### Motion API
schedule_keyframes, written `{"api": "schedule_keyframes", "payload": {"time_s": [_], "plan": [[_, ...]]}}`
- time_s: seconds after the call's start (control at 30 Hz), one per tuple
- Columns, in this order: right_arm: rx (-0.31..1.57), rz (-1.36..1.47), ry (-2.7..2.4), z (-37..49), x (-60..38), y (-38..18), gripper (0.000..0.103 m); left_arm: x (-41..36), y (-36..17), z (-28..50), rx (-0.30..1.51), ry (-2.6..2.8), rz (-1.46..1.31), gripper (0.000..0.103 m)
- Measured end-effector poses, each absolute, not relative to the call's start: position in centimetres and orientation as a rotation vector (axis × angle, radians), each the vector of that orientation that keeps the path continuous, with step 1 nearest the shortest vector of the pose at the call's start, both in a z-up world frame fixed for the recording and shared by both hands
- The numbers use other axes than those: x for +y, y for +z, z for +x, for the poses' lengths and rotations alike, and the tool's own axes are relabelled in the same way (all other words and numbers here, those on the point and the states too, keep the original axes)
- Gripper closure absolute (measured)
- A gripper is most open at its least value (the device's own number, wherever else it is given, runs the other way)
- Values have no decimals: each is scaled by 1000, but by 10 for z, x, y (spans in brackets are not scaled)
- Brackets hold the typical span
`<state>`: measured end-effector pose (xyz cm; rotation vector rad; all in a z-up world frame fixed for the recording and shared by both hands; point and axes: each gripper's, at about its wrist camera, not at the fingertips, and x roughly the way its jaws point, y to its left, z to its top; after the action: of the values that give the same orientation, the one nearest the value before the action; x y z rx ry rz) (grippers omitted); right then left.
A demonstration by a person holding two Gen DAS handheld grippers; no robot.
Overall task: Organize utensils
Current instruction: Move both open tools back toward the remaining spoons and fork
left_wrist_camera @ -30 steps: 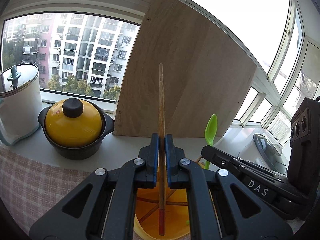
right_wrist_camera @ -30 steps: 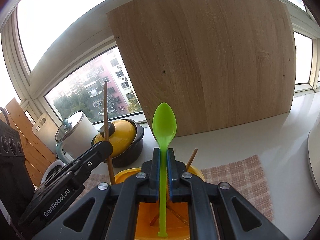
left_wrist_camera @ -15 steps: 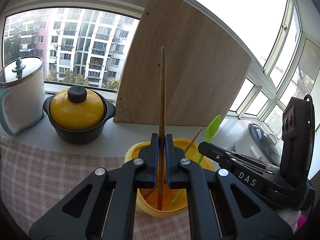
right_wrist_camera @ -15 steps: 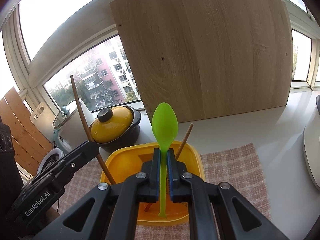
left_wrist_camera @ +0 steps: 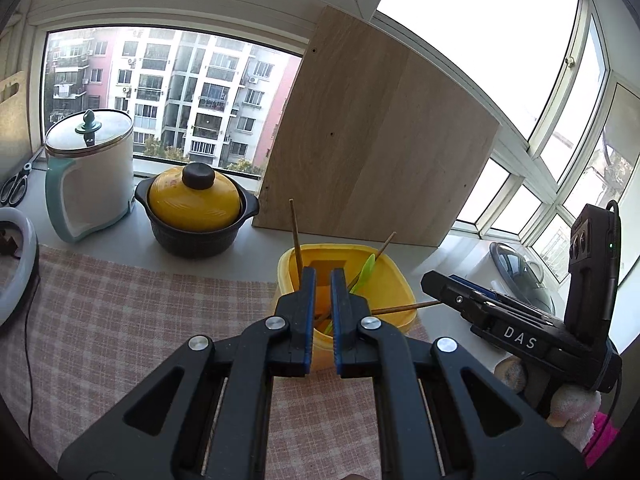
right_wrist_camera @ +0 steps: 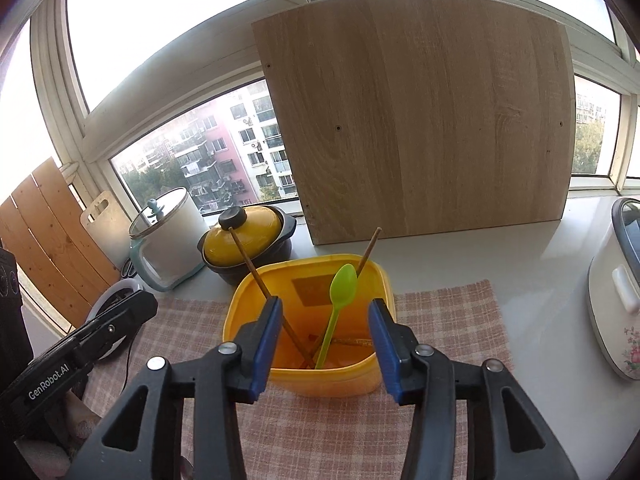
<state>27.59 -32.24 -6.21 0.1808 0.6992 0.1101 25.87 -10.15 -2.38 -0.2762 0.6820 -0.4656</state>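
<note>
Chopsticks [right_wrist_camera: 256, 270] and green spoon [right_wrist_camera: 340, 300] lean inside yellow tub [right_wrist_camera: 320, 380], both tools empty.

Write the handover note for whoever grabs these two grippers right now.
Left gripper: open by a narrow gap, holding nothing, poised just above the yellow container.
Right gripper: wide open, holding nothing, straddling the container's near rim.
In the container, which stands on the checked cloth: green spoon bowl up, leaning; two chopsticks leaning against opposite walls; one more lying low inside.
Done: spoon and chopsticks are in the container.
Left: no other loose utensil shows in either view; draw both grippers back and check the counter.
</note>
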Motion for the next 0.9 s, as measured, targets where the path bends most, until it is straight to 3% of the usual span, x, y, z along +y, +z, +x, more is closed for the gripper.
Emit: {"api": "schedule_keyframes", "payload": {"time_s": [0.1,0.33,0.37,0.43,0.57,0.7,0.9], "plan": [[691,167,111,259,-321,-59,43,-93,-21,242,697,-448,-245,90],[680,145,94,222,-310,-56,15,-67,-26,216,730,-441,-179,89],[676,141,84,217,-308,-56,13,-62,-28,213,736,-442,-180,85],[681,141,57,210,-301,-56,12,-52,-34,207,748,-453,-183,75],[680,165,38,197,-287,-54,6,-37,-44,197,799,-475,-147,72],[640,131,-5,180,-269,-53,6,-21,-55,187,848,-496,-135,58],[669,116,3,165,-248,-66,6,-6,-73,171,889,-497,-88,57]]}}
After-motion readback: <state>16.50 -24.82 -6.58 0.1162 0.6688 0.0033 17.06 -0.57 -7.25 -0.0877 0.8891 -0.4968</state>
